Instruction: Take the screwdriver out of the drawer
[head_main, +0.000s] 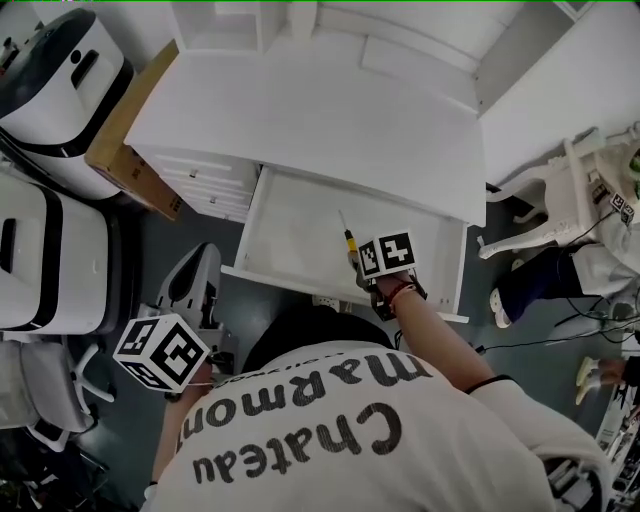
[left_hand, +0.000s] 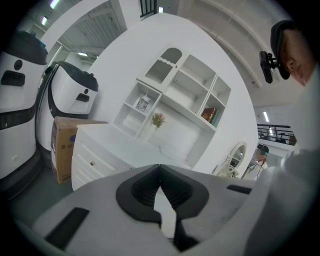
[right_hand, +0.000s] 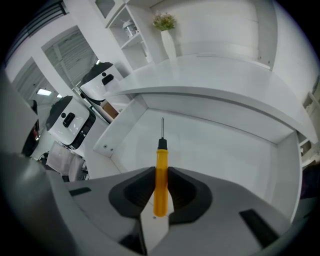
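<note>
Extraction: pinched screwdriver (right_hand: 161, 150) in right gripper (right_hand: 160, 174) near front edge of drawer (right_hand: 220, 150), left gripper (left_hand: 160, 169) pressed together; likely needed lifting clear next.

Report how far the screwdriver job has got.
Done: the drawer is open and the right claw is shut on the yellow handle of the screwdriver. In hand: the screwdriver points out over the drawer's floor, not yet clear of it. Left: carry it out past the drawer's front. The left claw is shut on nothing, off to the side.
</note>
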